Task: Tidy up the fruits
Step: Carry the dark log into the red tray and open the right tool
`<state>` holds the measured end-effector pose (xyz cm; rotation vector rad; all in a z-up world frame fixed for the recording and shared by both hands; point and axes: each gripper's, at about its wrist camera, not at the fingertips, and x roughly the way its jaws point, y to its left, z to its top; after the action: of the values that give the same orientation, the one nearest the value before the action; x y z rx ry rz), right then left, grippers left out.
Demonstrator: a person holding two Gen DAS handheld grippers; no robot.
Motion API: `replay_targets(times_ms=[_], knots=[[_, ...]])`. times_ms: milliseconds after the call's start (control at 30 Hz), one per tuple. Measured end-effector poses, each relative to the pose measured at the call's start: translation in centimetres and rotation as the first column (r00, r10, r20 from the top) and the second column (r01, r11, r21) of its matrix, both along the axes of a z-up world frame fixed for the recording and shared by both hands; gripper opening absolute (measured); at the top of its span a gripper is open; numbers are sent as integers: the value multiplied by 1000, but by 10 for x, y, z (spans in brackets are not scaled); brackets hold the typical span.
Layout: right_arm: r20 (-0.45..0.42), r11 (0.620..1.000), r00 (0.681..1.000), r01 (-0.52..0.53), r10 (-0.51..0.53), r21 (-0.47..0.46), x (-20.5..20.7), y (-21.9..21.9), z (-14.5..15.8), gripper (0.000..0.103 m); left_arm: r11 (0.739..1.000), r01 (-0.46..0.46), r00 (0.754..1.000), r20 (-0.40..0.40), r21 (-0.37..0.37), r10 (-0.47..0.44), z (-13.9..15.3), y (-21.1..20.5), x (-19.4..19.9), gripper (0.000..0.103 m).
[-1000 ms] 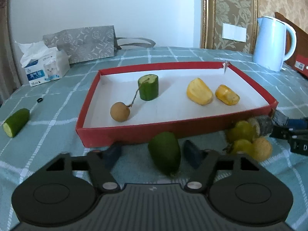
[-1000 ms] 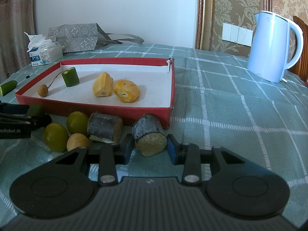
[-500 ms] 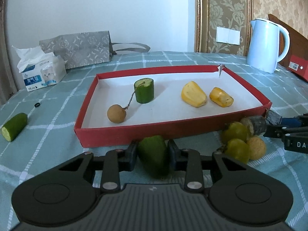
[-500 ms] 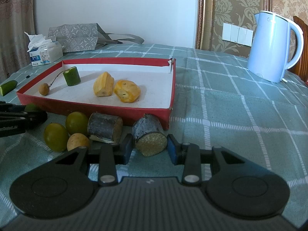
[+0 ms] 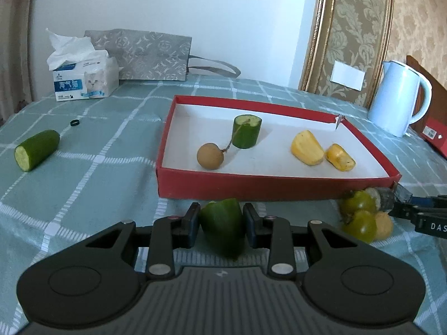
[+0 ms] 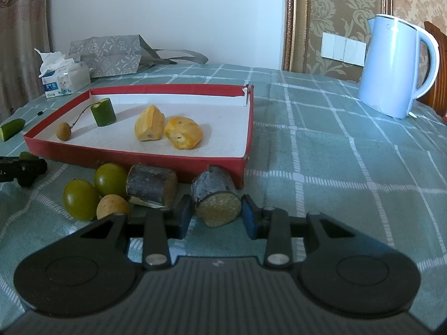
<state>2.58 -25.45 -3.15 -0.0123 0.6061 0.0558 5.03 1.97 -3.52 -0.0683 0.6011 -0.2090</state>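
My left gripper (image 5: 220,220) grips 1 cucumber end (image 5: 222,227). My right gripper (image 6: 217,216) is closing on a cane piece (image 6: 216,198), tray (image 6: 139,155) at 11 o'clock.

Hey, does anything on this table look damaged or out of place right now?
Yes. The red tray has a torn far corner, its paper lining sticking up ragged. A cut cucumber piece lies alone on the tablecloth, well left of the tray, apart from the other fruit. Nothing looks spilled.
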Motion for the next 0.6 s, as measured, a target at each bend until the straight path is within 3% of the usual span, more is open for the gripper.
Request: replay_targets(times_ms=[67,233,433,600], knots=[[2,1000,1000,4,-4,3,0,-1,0,34,1000,0,1000,1,16,0,0,-2,0,33],[23,999,999,32,-32,15,-5,-7,2,34,1000,1,1000,-2,-26,-1,-1,4,0,33],[136,999,990,33,-33,2,-24,-7,18,32,999,2,1000,-3,-38,-2,-1,5,0,33],[177,998,984,22,-13,-53,-18,0,34,31,999,3,1000,-4,-46,-3,-1,6,0,33]])
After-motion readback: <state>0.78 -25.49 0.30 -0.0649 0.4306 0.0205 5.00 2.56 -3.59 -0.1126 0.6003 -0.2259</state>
